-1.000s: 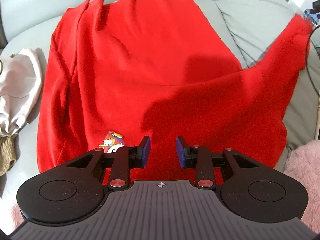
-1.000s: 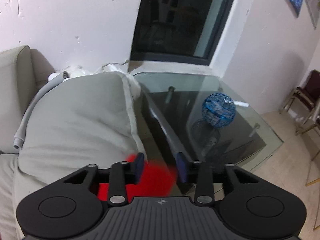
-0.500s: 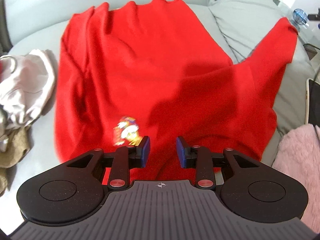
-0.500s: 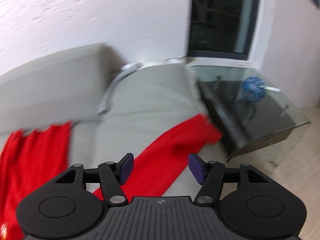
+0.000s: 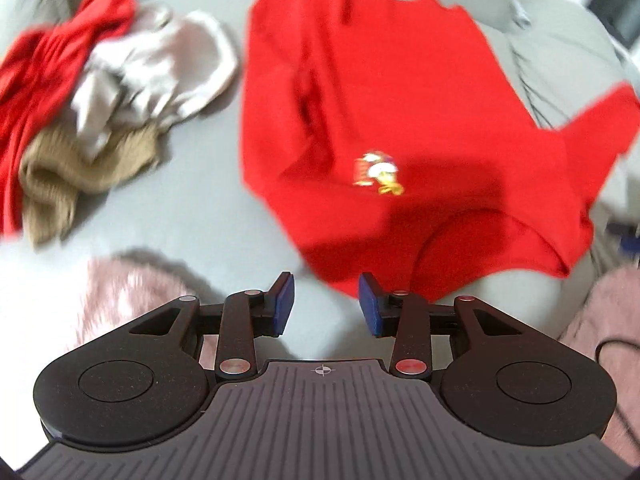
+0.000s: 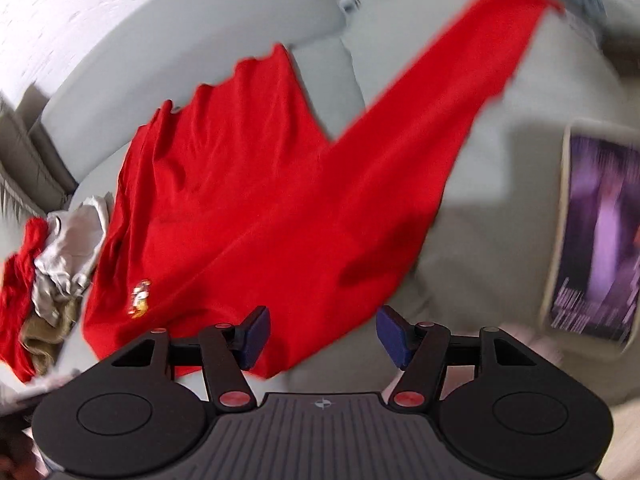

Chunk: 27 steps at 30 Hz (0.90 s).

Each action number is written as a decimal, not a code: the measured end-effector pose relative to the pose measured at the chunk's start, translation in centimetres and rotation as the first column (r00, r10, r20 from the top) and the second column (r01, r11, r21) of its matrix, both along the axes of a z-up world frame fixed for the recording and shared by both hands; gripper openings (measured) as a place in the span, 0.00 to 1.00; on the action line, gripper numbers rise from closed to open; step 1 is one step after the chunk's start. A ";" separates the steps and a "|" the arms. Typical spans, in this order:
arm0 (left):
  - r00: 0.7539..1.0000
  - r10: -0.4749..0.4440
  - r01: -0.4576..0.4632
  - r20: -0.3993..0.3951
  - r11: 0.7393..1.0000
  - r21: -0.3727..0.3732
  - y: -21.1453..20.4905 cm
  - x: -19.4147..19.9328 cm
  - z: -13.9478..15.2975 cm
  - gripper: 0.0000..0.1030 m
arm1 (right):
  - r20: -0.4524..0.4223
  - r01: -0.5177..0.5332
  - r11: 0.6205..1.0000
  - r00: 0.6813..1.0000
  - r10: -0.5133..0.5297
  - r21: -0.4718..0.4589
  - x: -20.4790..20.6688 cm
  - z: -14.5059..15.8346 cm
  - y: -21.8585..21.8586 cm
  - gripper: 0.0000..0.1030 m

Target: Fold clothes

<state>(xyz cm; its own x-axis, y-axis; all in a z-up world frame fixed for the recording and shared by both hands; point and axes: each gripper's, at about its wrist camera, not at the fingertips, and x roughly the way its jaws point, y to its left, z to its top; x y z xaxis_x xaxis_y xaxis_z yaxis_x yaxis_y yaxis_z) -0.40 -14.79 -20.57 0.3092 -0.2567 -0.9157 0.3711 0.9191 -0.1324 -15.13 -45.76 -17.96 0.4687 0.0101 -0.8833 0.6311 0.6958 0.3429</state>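
Eyeing this floppy red shirt (image 5: 400, 92): grab its 5 o'clock hem; left gripper (image 5: 326, 304) jaws opening empty, right gripper (image 6: 322, 336) jaws wide, empty.

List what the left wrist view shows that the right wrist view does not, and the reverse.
Only the left wrist view: the left gripper, jaws opening with nothing between them, and pink fluffy fabric near it. Only the right wrist view: the right gripper, open and empty, the shirt's long sleeve stretched over a cushion, and a lit tablet screen. Both: the red shirt with its cartoon logo and the clothes pile on the grey sofa.
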 end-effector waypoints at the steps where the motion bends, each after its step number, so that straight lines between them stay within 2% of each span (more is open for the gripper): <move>1: 1.000 0.022 -0.022 0.013 1.000 -0.012 0.3 0.2 0.1 0.40 | -0.004 0.015 1.000 1.000 -0.014 0.012 0.0 -0.2 0.2 0.59; 3: 0.998 0.056 -0.055 0.006 0.997 -0.050 0.5 0.6 0.2 0.41 | -0.006 0.047 0.998 0.999 -0.047 0.030 0.4 -0.4 0.6 0.59; 7: 0.995 0.095 -0.096 -0.014 0.991 -0.097 0.0 1.6 -0.2 0.43 | -0.011 0.118 0.980 0.993 -0.118 0.158 0.6 -1.6 0.7 0.56; 10: 0.993 0.105 -0.109 -0.050 0.991 -0.082 -0.5 1.9 -1.1 0.43 | -0.098 0.132 0.982 0.988 -0.119 0.134 1.4 -2.8 1.4 0.56; 12: 0.991 0.108 -0.115 -0.082 0.990 -0.080 -0.6 1.9 -1.7 0.43 | -0.126 0.122 0.985 0.986 -0.107 0.119 1.6 -3.2 2.1 0.56; 14: 0.986 0.108 -0.118 -0.124 0.990 -0.076 -0.7 2.1 -2.8 0.43 | -0.119 0.130 0.986 0.986 -0.117 0.102 1.7 -3.5 2.5 0.57; 18: 0.986 0.128 -0.140 -0.106 0.984 -0.108 -1.0 2.8 -3.7 0.43 | -0.057 0.177 0.981 0.983 -0.173 0.080 1.5 -4.3 3.1 0.60; 20: 0.988 0.108 -0.121 -0.106 0.985 -0.121 -1.8 3.5 -4.2 0.43 | -0.024 0.181 0.983 0.983 -0.180 0.036 1.4 -4.4 3.6 0.52; 22: 0.993 0.074 -0.083 -0.089 0.991 -0.101 -2.7 3.6 -4.3 0.39 | 0.011 0.164 0.985 0.986 -0.164 -0.053 1.2 -4.3 4.3 0.29; 23: 0.996 0.051 -0.057 -0.070 0.995 -0.079 -3.1 3.4 -4.1 0.31 | 0.025 0.155 0.985 0.988 -0.154 -0.069 1.0 -4.3 4.3 0.25; 24: 0.998 0.030 -0.033 -0.052 0.998 -0.060 -3.4 3.1 -3.8 0.16 | 0.036 0.153 0.986 0.988 -0.151 -0.068 0.6 -4.1 4.1 0.15; 25: 0.999 0.009 -0.010 -0.035 0.999 -0.040 -3.7 2.9 -3.6 0.07 | 0.047 0.152 0.987 0.988 -0.149 -0.060 0.3 -3.8 3.9 0.07; 27: 1.000 -0.022 0.022 -0.011 1.000 -0.004 -4.0 2.1 -2.9 0.03 | 0.053 0.139 0.989 0.989 -0.136 -0.047 0.0 -3.1 3.7 0.06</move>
<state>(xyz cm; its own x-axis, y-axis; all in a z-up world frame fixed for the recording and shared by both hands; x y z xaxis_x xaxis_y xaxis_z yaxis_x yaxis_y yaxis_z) 1.75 -18.82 -23.42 0.2930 -0.2673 -0.9180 0.3897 0.9102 -0.1406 -15.09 -42.01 -21.11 0.5056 -0.1012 -0.8568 0.7052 0.6206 0.3428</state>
